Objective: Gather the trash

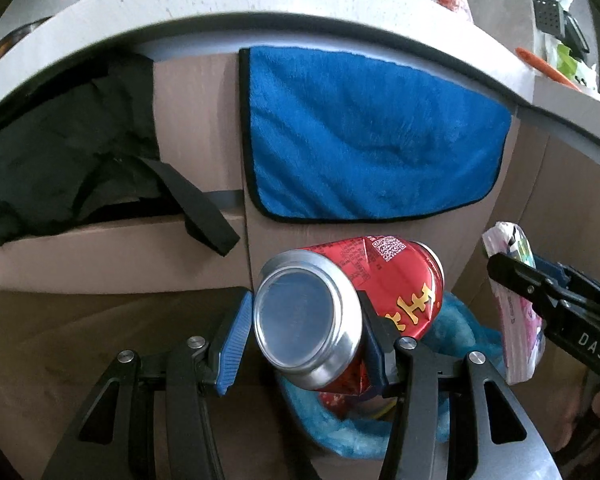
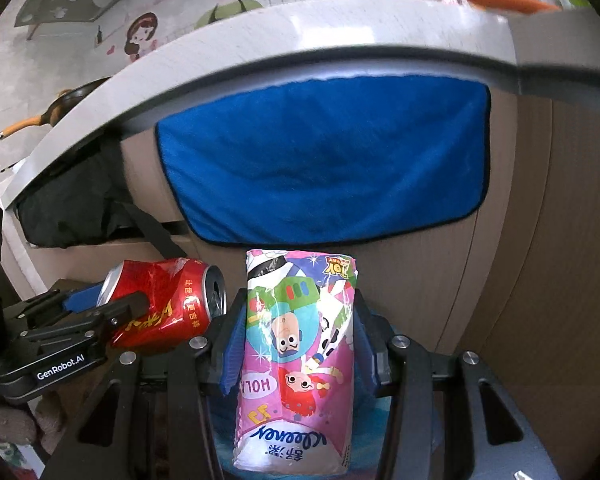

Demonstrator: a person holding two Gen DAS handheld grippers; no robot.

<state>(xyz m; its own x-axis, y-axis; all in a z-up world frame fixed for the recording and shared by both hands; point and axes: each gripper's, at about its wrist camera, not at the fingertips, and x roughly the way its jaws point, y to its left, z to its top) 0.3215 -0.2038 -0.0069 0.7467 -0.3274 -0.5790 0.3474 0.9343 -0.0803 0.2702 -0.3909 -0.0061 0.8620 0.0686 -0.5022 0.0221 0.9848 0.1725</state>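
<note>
Left wrist view: the left gripper [image 1: 306,340] clamps a dented red drink can [image 1: 340,312], its silver base toward the lens and its blue pads pressed on either side, above a blue-lined bin [image 1: 452,336] that sits on the floor in front of a beige cabinet [image 1: 196,120]. A blue towel [image 1: 372,136] hangs from the counter edge [image 1: 260,4] above, and a black bag [image 1: 60,152] fills the open shelf to the left. In the right wrist view the right gripper [image 2: 298,344] holds a pink cartoon-printed tissue pack [image 2: 296,352] upright between its pads, jaws partway closed around it, with the can visible just beside it at left. Both pieces of trash are picked up and carried to the bin's mouth (how much is already inside cannot be made out, though something red shows under the can). What is left, by the look of it, is to release both items into the liner; neither has yet been let go.
</note>
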